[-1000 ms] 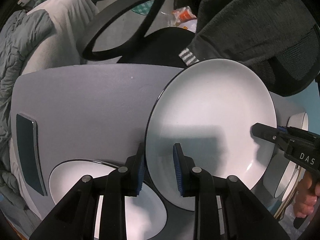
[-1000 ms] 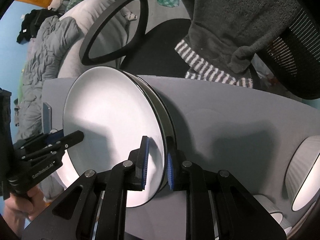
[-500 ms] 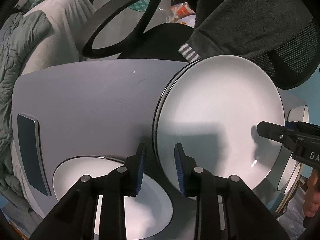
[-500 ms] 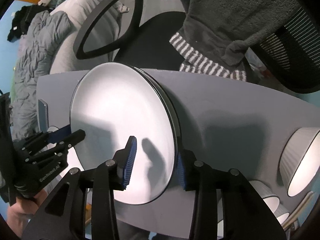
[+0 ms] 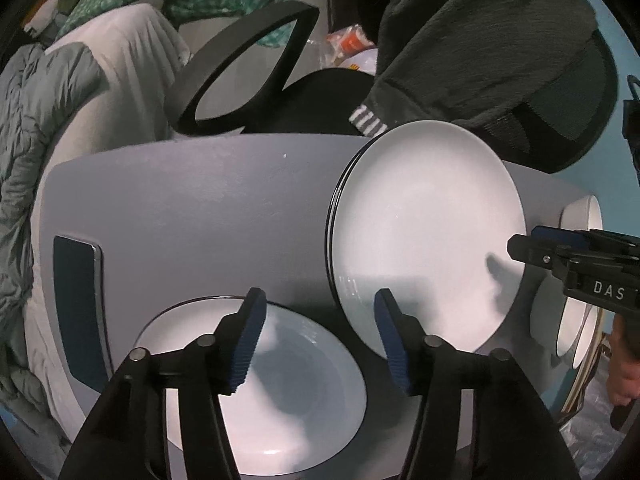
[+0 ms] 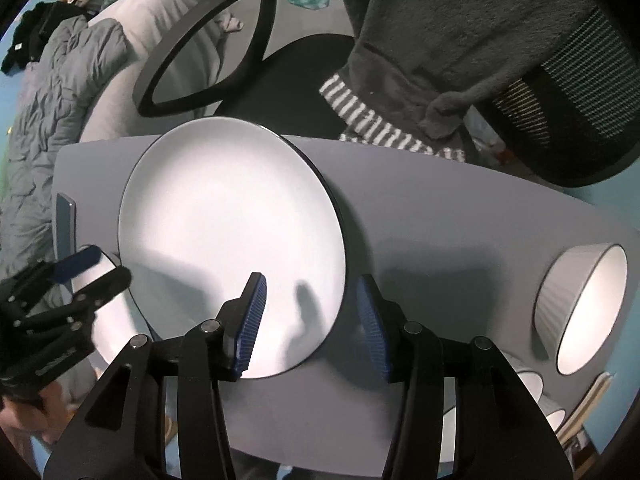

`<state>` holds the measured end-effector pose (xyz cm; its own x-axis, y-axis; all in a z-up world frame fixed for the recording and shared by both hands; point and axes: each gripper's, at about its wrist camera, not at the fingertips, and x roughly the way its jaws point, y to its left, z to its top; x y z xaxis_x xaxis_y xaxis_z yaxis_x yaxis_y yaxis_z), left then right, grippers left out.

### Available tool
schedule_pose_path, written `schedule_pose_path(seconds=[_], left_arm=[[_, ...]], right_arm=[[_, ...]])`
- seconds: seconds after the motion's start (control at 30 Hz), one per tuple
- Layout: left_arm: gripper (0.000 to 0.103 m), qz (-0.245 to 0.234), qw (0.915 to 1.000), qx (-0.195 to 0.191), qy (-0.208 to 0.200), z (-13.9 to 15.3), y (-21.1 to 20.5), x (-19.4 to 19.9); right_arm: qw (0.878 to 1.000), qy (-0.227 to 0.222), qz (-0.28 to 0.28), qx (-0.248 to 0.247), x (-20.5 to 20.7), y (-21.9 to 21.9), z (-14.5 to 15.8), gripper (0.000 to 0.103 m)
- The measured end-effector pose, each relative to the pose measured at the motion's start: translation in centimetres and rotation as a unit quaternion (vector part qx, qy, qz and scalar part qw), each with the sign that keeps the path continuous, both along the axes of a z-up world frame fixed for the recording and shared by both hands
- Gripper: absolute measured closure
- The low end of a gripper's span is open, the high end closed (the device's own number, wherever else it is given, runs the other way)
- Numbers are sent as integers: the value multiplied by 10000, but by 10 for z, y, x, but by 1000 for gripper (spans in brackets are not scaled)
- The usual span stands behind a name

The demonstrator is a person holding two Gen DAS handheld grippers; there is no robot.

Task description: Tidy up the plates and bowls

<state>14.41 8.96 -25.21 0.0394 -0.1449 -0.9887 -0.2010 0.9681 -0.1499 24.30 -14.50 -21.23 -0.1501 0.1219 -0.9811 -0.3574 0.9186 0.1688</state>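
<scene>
A stack of white plates with dark rims [image 5: 432, 232] lies flat on the grey table [image 5: 200, 208]; it also shows in the right wrist view [image 6: 228, 224]. My left gripper [image 5: 316, 340] is open and empty, just left of the stack and above a second white plate [image 5: 288, 400] at the table's near edge. My right gripper [image 6: 310, 320] is open and empty, its jaws standing either side of the stack's near rim. A ribbed white bowl [image 6: 580, 304] lies on its side at the right.
A dark phone [image 5: 76, 304] lies at the table's left edge. More bowls [image 6: 528, 384] stand at the right front. A black office chair [image 5: 240, 64] draped with a grey garment [image 5: 480, 40] stands behind the table, with bedding [image 5: 24, 152] at the left.
Both grippers opened and let go of the plate. It went from tilted to flat on the stack. Both grippers drew back a little.
</scene>
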Motion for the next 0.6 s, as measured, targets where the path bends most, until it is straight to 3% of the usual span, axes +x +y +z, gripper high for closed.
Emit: schedule_pose_path(seconds=[0.1, 0.3, 0.6], left_arm=[[35, -270, 9995, 1, -148, 9, 4, -6], [33, -688, 9969, 170, -350, 21, 27, -18], [33, -759, 9962, 81, -424, 17, 70, -36]], right_arm=[[9999, -114, -44, 19, -9, -2, 8, 51], [9991, -391, -103, 132, -38, -3, 27, 47], [9944, -95, -474, 943, -89, 9, 34, 42]])
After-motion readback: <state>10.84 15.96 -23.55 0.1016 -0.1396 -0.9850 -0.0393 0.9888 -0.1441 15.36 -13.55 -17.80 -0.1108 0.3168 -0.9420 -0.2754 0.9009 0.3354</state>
